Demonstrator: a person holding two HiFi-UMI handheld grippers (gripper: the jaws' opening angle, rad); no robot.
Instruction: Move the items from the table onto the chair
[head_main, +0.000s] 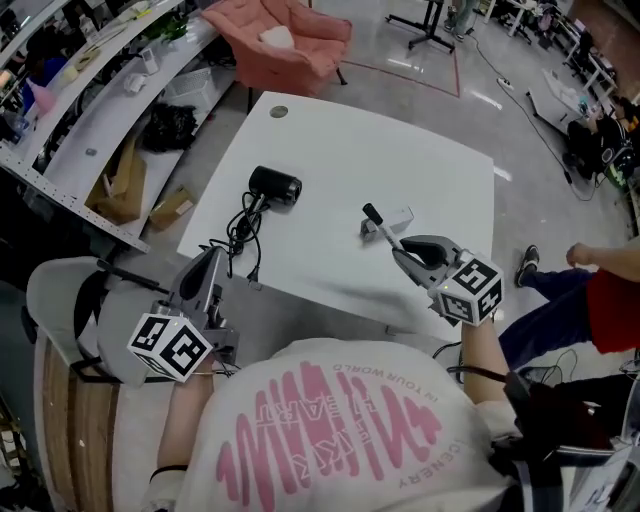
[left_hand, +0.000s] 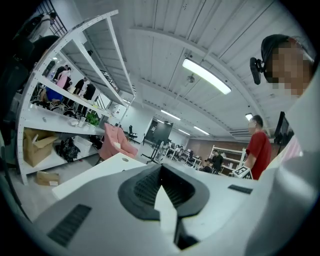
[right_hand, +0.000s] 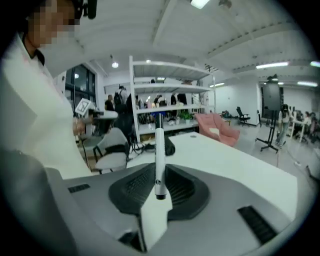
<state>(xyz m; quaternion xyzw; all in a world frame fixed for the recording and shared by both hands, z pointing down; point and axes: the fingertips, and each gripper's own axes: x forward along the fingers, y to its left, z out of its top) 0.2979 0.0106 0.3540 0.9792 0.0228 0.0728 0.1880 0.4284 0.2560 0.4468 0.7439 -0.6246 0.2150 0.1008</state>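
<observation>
**Pen lifted in the right claw, with the carry to the chair next**

Nearest, at about 8 o'clock in the head view, the left claw (head_main: 212, 257) hangs by the chair (head_main: 55, 290), its jaws together with nothing between them. At 4 o'clock the right claw (right_hand: 159, 176) is clamped on a thin white pen (right_hand: 159, 150). It grips the pen near one end, and the rest sticks out past the pads toward 10 o'clock, seemingly clear of the table (head_main: 400, 160). I judge the step to be the carry: the next move calls for a swing across the person's front from 4 toward 8 o'clock. The grip must stay firm on so slim a thing until it is let go over the seat. Farther out, at 10 o'clock from the pen, a black hair dryer (head_main: 275, 187) and its cord (head_main: 243, 228) lie on the table, not yet moved — a pink armchair (head_main: 285, 40) stands beyond at 12 o'clock.
</observation>
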